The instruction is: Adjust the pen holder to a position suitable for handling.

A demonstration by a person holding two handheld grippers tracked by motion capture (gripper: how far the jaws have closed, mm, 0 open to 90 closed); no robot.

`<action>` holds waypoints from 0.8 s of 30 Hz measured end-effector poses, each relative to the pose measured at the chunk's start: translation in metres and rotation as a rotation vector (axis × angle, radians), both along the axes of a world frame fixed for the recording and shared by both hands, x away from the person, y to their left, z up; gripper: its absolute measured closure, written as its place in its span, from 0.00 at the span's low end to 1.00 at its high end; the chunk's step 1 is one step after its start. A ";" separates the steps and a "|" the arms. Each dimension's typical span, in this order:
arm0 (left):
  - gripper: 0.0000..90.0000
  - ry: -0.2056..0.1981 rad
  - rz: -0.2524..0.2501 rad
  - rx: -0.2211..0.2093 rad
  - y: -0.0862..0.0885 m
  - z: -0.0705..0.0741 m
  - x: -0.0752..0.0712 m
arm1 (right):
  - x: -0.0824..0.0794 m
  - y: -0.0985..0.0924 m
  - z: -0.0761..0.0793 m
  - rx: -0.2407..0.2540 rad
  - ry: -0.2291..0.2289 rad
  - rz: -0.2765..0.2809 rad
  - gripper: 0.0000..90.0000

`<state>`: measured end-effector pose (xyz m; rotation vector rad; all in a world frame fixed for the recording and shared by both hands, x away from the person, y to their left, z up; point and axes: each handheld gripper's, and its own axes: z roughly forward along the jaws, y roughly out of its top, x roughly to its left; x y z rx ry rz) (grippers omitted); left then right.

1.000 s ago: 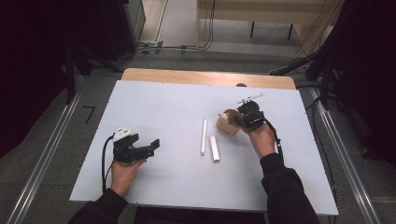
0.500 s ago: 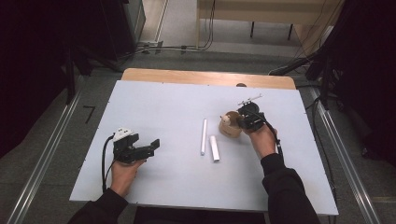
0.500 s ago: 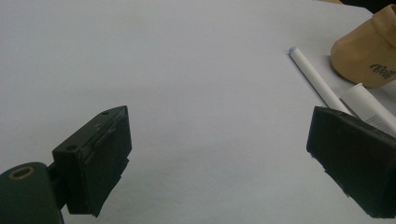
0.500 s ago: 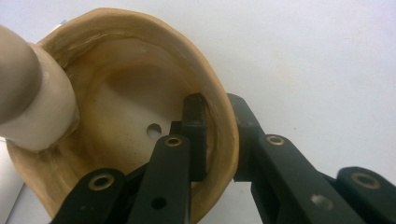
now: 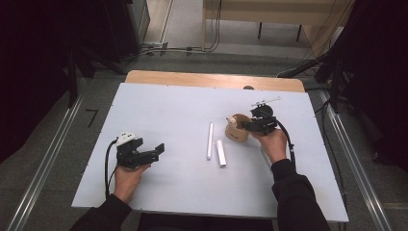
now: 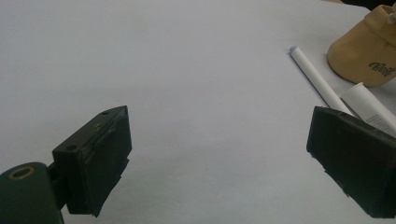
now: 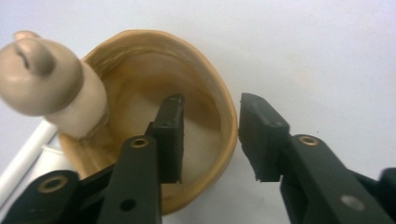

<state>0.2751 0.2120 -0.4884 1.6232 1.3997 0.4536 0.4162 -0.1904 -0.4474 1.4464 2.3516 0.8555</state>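
The left gripper (image 5: 153, 151) rests near the person at the tabletop's (image 5: 159, 106) left side, jaws spread wide with nothing between them. Farther in, two white tubes (image 5: 215, 144) lie side by side at the middle. Beyond them sits the tan leather cup (image 7: 154, 116) with a small wooden peg figure (image 7: 51, 84) leaning inside it. The right gripper (image 7: 210, 133) straddles the cup's rim, one jaw inside and one outside; its jaws have just been opening and stand a little apart, not pressing the wall. The soft rim could snag on the inner jaw as the gripper withdraws, tipping the cup and spilling the figure toward the tubes.
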 end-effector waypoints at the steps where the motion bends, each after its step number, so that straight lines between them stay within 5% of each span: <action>1: 0.07 0.000 -0.001 0.000 0.000 0.000 0.000 | -0.002 -0.003 0.002 0.013 -0.010 -0.004 0.56; 5: 0.07 -0.001 0.000 -0.001 0.000 0.000 0.000 | -0.012 -0.011 0.009 0.098 -0.078 -0.010 0.48; 10: 0.07 -0.001 0.000 -0.002 0.000 0.000 -0.001 | -0.024 -0.020 0.011 0.138 -0.151 -0.016 0.42; 24: 0.07 0.005 0.019 -0.009 0.005 -0.001 -0.003 | -0.062 -0.058 0.006 0.178 -0.225 -0.078 0.30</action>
